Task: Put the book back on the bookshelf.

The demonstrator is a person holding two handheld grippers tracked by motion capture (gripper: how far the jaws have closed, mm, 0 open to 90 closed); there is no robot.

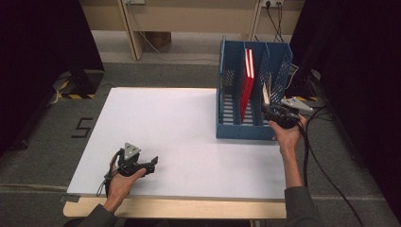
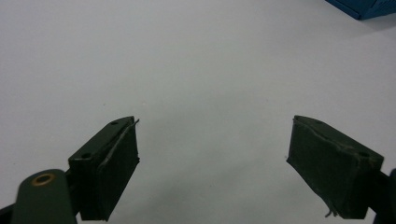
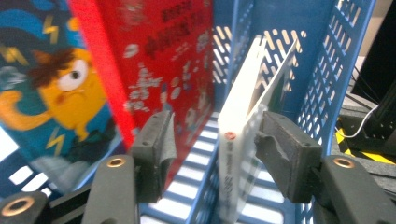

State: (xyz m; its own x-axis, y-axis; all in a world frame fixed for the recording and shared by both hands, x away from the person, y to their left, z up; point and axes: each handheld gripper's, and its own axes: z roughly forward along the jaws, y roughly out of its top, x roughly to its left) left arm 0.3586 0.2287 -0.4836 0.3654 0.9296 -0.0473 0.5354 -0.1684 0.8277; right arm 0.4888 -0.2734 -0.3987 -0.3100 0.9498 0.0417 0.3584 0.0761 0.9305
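Observation:
A blue slotted file rack (image 1: 227,94) stands at the far right of the white tabletop (image 1: 179,123). A red book (image 1: 247,85) stands upright in its middle slot and a thin white book (image 1: 266,94) leans in the right slot. My right gripper (image 1: 276,113) is at the rack's open front. In the right gripper view its jaws (image 3: 219,140) stand apart on either side of the white book's spine (image 3: 240,140), without pinching it. The red book (image 3: 159,56) is just to the left. My left gripper (image 1: 151,163) rests low over the table's near left, open and empty (image 2: 212,158).
A blue and yellow cartoon cover (image 3: 51,84) shows left of the red book. The rack's perforated blue wall (image 3: 336,60) closes the right side. A corner of the rack (image 2: 364,7) lies far ahead of the left gripper. Black cables trail off the table's right edge (image 1: 326,175).

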